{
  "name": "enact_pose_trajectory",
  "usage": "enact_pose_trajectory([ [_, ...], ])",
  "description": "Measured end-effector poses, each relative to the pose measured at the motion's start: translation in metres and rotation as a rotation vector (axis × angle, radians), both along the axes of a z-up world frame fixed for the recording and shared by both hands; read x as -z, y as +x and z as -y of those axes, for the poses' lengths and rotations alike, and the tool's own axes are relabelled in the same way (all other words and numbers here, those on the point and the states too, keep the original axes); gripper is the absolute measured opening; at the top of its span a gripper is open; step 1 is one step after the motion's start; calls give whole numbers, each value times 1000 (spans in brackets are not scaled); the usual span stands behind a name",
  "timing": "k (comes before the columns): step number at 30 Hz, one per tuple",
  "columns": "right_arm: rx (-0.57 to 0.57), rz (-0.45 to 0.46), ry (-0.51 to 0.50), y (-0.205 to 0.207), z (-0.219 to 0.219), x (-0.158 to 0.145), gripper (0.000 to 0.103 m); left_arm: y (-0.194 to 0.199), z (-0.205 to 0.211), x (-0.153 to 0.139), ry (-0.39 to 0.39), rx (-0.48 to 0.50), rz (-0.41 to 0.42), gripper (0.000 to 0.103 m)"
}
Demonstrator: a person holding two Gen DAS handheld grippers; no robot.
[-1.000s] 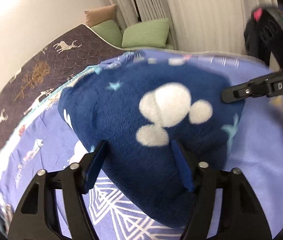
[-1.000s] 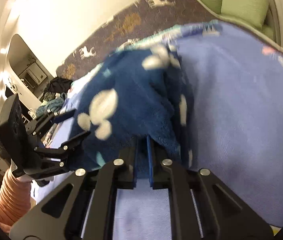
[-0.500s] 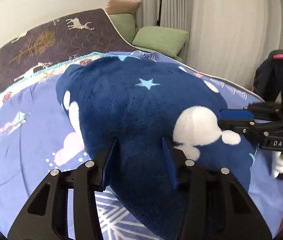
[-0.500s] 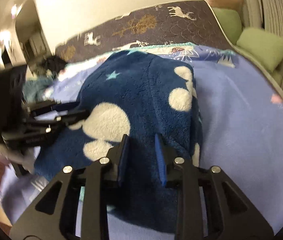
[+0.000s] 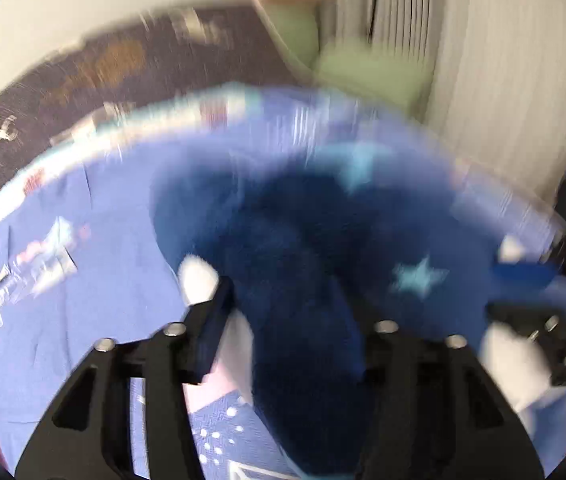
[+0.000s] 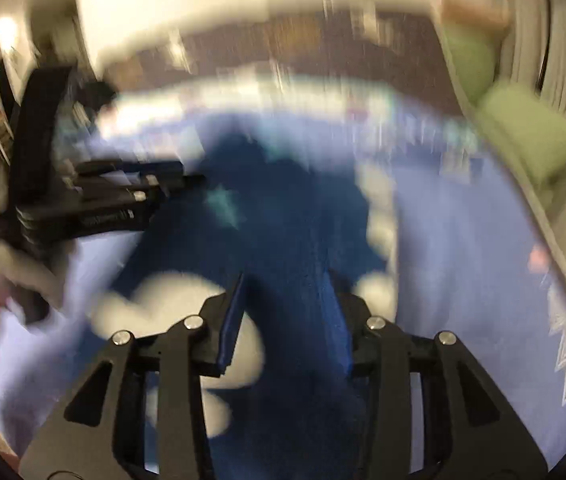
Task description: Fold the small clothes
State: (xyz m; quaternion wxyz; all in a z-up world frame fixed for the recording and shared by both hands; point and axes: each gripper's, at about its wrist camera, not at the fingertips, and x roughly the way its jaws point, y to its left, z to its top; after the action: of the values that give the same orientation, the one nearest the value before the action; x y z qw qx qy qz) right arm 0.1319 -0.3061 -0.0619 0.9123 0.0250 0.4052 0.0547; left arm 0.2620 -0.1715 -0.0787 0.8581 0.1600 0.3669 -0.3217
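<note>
Both views are blurred. Left wrist: left gripper spread wide, empty, above the dark blue fleece garment with white blobs on the lilac bedsheet. Right wrist: right gripper likewise agape (nothing held); regrasp a clean edge next.

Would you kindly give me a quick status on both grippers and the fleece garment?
Left gripper open, right gripper open. Navy fleece garment lying on the blue bedsheet, no grasp. Views blurred; nothing seen in the way.
</note>
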Motion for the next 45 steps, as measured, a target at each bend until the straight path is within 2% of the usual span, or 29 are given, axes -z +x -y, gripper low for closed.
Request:
enact_pose_trajectory([
  [1,-13,50,-15,0,0,14,40,5,-7,8,-74,-18,-24,56],
  [2,-9,69,4,-2,4,18,40,8,-12,10,-118,-36,-61,56],
  [4,10,51,45,-4,7,14,40,3,-11,8,-97,-19,-27,56],
  [7,-4,52,3,-3,0,13,40,5,-11,1,-98,-20,-50,57],
  [11,16,10,84,1,12,-17,40,3,-13,-28,-127,5,8,57],
  [13,21,73,91,3,14,-43,40,9,-15,-44,-159,-13,43,57],
  [15,24,108,70,17,13,-60,40,26,-13,-55,-204,-32,30,56],
  [16,13,103,91,28,13,-63,40,34,-10,-55,-212,-37,10,55],
  [17,1,88,118,38,13,-63,40,43,-5,-52,-202,-44,-2,55],
  [19,-9,15,133,65,10,-45,43,59,12,-25,-45,-77,-13,56],
  [20,1,-57,87,80,5,-24,43,61,21,-4,54,-62,5,61],
  [21,-2,-139,60,96,1,9,43,53,29,11,99,-39,95,63],
  [22,3,-133,79,100,3,23,43,52,29,12,84,-67,99,63],
  [23,20,-128,106,99,7,20,42,53,30,12,62,-102,87,63],
  [25,22,-114,64,94,2,17,42,51,32,12,75,-103,113,63],
  [27,25,-97,39,91,-4,14,42,52,27,10,64,-106,97,64],
  [31,37,-45,36,74,0,2,43,37,14,-17,12,-116,98,65],
  [33,101,12,116,45,17,-19,45,18,3,-35,-41,-95,107,65],
  [35,118,83,271,3,41,-39,54,-9,-14,-52,-110,-49,139,68],
  [37,153,116,379,-35,61,-44,71,-31,-28,-61,-143,-20,148,75],
  [40,239,86,592,-94,92,-27,79,-56,-43,-58,-198,18,85,76],
  [42,286,34,740,-127,103,-4,82,-69,-47,-50,-237,42,29,77],
  [43,305,11,793,-139,104,6,82,-76,-46,-46,-241,62,10,77],
  [45,338,-56,893,-158,100,31,84,-92,-41,-35,-197,92,19,81],
])
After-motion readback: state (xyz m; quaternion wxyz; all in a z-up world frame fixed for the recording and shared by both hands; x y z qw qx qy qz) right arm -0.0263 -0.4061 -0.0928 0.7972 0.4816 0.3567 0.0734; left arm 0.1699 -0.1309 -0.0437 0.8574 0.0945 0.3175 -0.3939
